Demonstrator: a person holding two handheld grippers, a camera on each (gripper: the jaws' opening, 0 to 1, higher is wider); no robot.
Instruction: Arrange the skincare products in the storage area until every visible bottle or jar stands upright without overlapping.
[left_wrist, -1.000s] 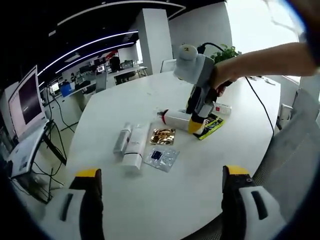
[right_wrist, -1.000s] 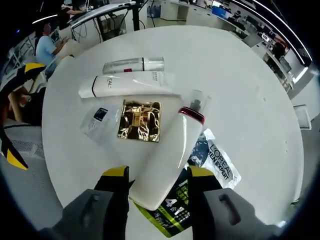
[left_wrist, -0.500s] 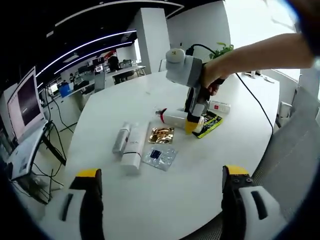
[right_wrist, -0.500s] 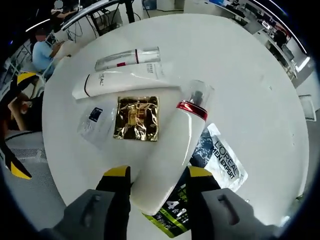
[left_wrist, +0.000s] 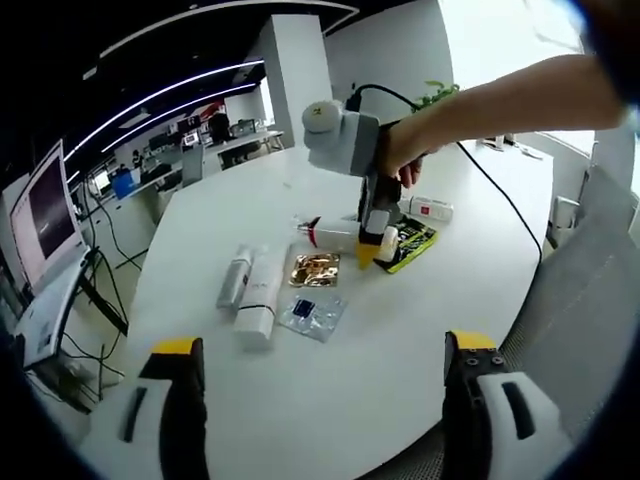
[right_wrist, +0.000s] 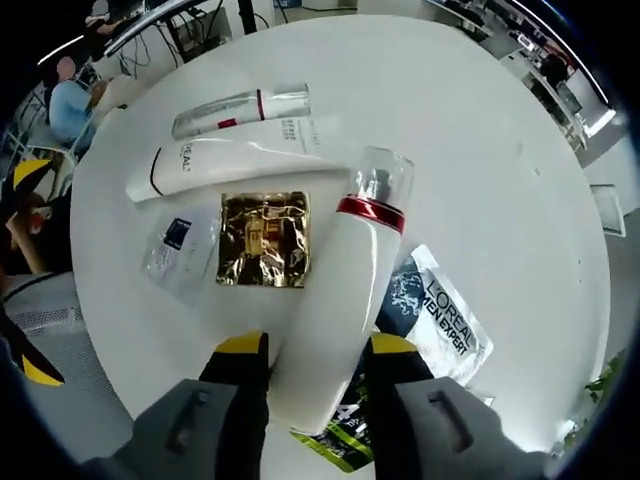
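Observation:
A white bottle (right_wrist: 335, 290) with a red ring and a clear cap lies along my right gripper's view. My right gripper (right_wrist: 315, 350) is shut on its lower body, one jaw pressed against each side. The left gripper view shows that same bottle (left_wrist: 335, 235) tilted low over the white round table (left_wrist: 330, 380), held by the right gripper (left_wrist: 368, 250) in a person's hand. A white tube (right_wrist: 230, 160) and a clear tube with a red band (right_wrist: 235, 108) lie flat side by side. My left gripper (left_wrist: 325, 400) hangs open over the table's near part, nothing between its fingers.
A gold sachet (right_wrist: 262, 240) and a clear sachet with a blue square (right_wrist: 180, 245) lie flat beside the bottle. A green and black sachet (right_wrist: 430, 320) lies under the bottle's base. A small white box (left_wrist: 430, 208) sits behind. A chair (left_wrist: 590, 300) stands at the right.
My right gripper's jaws have drawn in against the white bottle. That view has pulled back from the table while the bottle stays between the jaws. The left gripper stays open.

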